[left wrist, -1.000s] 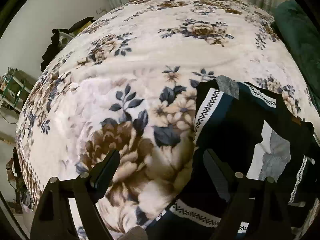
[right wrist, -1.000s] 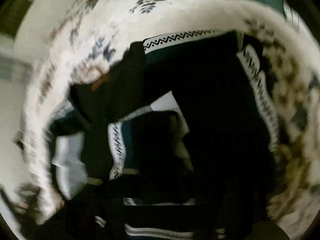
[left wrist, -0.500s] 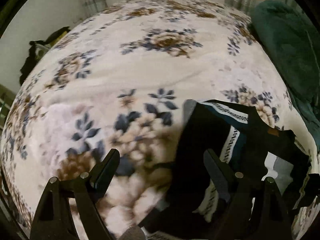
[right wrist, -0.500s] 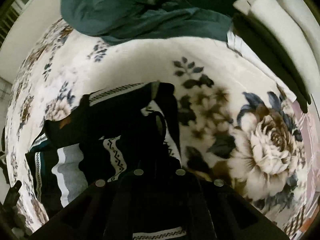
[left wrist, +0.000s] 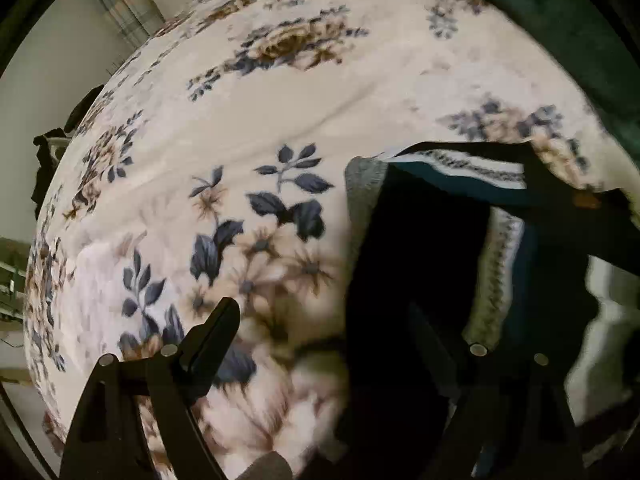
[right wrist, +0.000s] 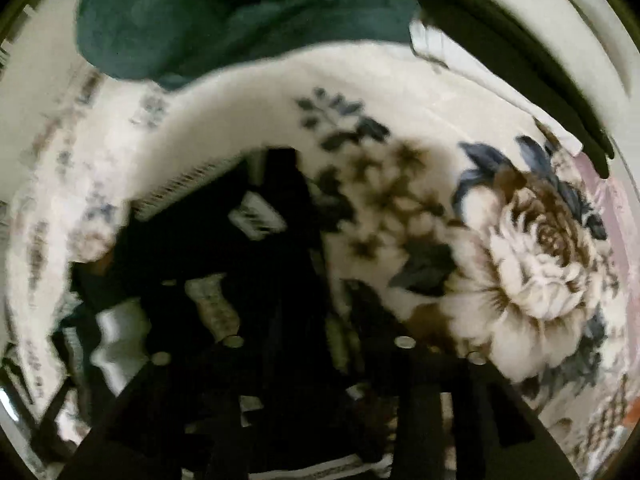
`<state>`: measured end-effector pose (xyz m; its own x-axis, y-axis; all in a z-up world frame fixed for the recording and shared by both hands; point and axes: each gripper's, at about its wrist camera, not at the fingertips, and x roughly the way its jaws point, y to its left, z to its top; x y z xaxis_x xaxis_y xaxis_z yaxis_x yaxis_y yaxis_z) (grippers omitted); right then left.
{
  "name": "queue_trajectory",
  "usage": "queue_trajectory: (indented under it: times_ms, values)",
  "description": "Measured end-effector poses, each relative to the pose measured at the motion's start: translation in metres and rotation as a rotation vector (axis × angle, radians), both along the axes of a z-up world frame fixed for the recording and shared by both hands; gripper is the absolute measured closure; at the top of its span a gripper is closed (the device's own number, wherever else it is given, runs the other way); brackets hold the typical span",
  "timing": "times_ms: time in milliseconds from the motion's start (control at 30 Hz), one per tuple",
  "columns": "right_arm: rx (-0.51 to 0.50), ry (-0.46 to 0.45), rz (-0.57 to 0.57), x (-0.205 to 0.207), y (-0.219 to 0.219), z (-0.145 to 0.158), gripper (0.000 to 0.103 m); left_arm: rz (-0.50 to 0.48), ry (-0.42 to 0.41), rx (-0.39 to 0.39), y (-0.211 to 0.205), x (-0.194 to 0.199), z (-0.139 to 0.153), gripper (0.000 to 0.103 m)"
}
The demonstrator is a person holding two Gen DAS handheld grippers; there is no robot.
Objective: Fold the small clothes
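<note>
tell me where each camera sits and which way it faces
Left wrist: on the left tongs, looking steeply down at the floral blanket and the dark garment's left edge; both open fingers show.
Right wrist: on the right tongs, looking steeply down at that garment and a green cloth.
Shared: garment, blanket.

The left gripper (left wrist: 320,320) hangs wide open over a floral blanket (left wrist: 248,128); its right finger (left wrist: 432,340) overlaps the dark patterned garment (left wrist: 420,248), gripping nothing.
</note>
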<state>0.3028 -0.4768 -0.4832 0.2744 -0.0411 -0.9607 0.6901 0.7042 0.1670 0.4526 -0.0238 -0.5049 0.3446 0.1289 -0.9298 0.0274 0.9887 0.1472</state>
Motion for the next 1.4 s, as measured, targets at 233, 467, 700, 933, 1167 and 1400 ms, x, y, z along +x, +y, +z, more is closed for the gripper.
queue_trajectory:
  times_ms: [233,467,700,933,1167,1400]
  values:
    - [-0.050,0.088,0.179,0.014,0.041,-0.024,0.061,-0.056,0.066,0.084,-0.013,-0.018,-0.040,0.016]
    - [0.038,0.155,0.069,0.005,0.014,-0.044,0.056,-0.032,0.047,0.025,-0.002,-0.018,-0.030,0.016]
    - [0.133,0.078,0.138,-0.033,0.009,0.013,0.035,-0.050,-0.031,-0.064,-0.021,-0.056,0.036,0.016]
    - [0.202,0.104,0.175,-0.117,-0.016,0.056,0.034,-0.187,0.019,-0.084,-0.099,-0.169,0.070,0.016]
    - [0.228,0.196,0.230,-0.189,-0.083,0.054,0.034,-0.253,0.316,-0.165,-0.213,-0.323,0.019,0.016]
    - [0.252,0.188,0.317,-0.178,-0.121,0.037,0.034,-0.335,0.478,-0.072,-0.304,-0.416,-0.049,0.018]
